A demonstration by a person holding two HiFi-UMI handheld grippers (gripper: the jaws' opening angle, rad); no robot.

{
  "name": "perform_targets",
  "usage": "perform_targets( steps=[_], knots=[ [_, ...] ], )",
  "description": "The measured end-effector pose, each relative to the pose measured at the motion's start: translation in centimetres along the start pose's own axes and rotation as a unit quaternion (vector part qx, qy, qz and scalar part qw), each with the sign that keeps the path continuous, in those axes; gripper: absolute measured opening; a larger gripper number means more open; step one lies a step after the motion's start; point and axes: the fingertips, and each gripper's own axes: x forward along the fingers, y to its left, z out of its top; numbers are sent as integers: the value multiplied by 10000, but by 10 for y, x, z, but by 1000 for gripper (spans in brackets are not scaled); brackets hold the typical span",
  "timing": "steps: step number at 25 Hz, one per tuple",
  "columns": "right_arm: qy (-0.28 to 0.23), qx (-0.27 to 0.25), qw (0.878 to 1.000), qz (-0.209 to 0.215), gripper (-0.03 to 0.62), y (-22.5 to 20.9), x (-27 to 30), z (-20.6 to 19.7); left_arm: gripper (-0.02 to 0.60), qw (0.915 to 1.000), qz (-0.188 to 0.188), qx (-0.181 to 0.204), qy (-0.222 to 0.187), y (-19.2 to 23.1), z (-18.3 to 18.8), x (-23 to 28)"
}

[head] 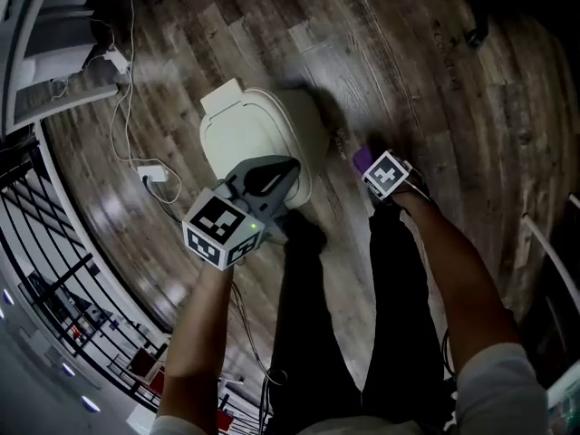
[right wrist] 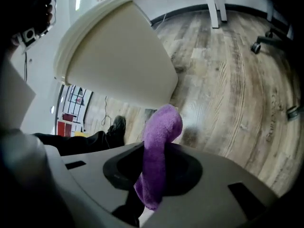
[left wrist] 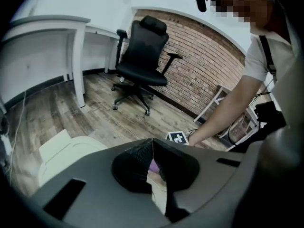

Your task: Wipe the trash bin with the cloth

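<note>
**Purple cloth pinched, bin at ten o'clock**

Right gripper (right wrist: 154, 158) has its jaws clamped on the purple cloth (right wrist: 159, 141), with a fold poking past the tips. Left gripper (left wrist: 153, 144) is closed with nothing held; it hovers over the bin's near rim, so it is the nearer one. From the cloth, the cream trash bin (head: 249, 130) lies just beside at ten o'clock, upright, smooth, closed on top.

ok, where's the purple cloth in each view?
Head view: cloth right of centre, just right of the trash bin.
Left gripper view: a purple sliver low centre, past the jaws.
Right gripper view: cloth at centre, clamped in the jaws.
Shared landmark: the cream trash bin.
</note>
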Motion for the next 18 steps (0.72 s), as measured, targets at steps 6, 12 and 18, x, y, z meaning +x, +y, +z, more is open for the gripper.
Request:
perform_targets(
  steps=[6,12,18],
  knots=[
    [-631,-603,9941,-647,89,16,-52,29,5,9952,746,-366,-510,-21,-22,-45],
    [-1087,-1083,9776,-1438,89,48,-66,42,5,9896,1091,-401,-848,-34,-67,-88],
    [-1768,-1044,9480,-2431,89,96,-90,31,5,9866,1177,-216,-1112,-68,-134,-140]
  ],
)
